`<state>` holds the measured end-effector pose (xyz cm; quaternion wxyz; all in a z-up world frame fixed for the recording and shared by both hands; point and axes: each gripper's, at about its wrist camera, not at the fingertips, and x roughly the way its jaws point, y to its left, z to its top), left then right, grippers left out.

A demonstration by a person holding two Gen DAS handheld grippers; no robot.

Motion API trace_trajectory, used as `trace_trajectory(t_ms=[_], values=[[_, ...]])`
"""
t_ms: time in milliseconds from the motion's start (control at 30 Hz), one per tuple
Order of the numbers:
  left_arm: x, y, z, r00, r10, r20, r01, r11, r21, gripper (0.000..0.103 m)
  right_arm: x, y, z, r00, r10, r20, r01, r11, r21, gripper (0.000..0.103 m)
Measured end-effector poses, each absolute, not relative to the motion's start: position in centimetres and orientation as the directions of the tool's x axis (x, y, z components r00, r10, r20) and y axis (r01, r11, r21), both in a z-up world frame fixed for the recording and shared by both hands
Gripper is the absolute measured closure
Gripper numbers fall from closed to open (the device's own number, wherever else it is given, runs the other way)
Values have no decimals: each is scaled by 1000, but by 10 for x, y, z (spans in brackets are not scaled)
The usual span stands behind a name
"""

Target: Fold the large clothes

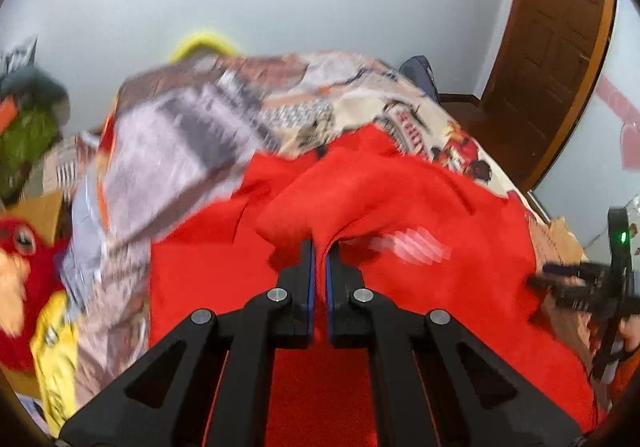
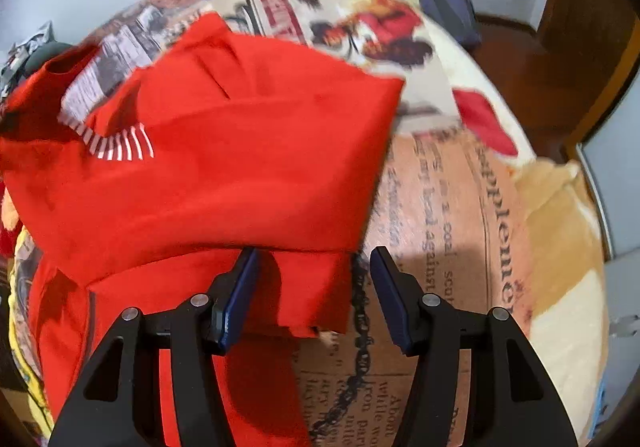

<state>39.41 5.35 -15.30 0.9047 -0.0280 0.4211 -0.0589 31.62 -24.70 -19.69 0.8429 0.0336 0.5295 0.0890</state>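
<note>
A large red garment (image 1: pixel 460 287) with a white striped logo (image 1: pixel 412 247) lies on a bed under a newspaper-print cover (image 1: pixel 192 151). In the left wrist view my left gripper (image 1: pixel 320 251) is shut on a raised fold of the red cloth, and the picture is blurred by motion. In the right wrist view the garment (image 2: pixel 224 167) is partly folded over itself, its logo (image 2: pixel 128 143) at the left. My right gripper (image 2: pixel 316 267) stands open just above the garment's near right corner. Red cloth lies between the jaws near the left pad (image 2: pixel 240 295), and neither pad presses on it.
Plush toys, one red (image 1: pixel 24 271) and one green (image 1: pixel 28 135), sit at the bed's left side. A dark blue item (image 2: pixel 448 3) lies at the far end. A wooden door (image 1: pixel 552 47) stands to the right. Bare bed cover (image 2: pixel 460 207) stretches right of the garment.
</note>
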Motion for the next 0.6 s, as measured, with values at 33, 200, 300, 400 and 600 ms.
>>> trace_trajectory(t_ms=[33, 200, 300, 400, 600], values=[[387, 63, -165, 623, -122, -773, 56, 992, -111, 99, 315, -245, -198, 423, 186, -887, -111, 982, 153, 50], [370, 112, -251, 420, -142, -897, -103, 974, -202, 97, 311, -236, -216, 370, 168, -914, -102, 985, 140, 50], [363, 122, -280, 340, -144, -929, -144, 969, -203, 92, 308, -235, -210, 381, 150, -912, -107, 987, 118, 50], [359, 122, -279, 363, -159, -918, -127, 968, -218, 86, 304, -237, -203, 397, 130, -908, -98, 990, 99, 50], [356, 133, -262, 423, -232, -876, -141, 938, -317, 65, 301, -238, -195, 408, 129, -904, -86, 991, 102, 50]])
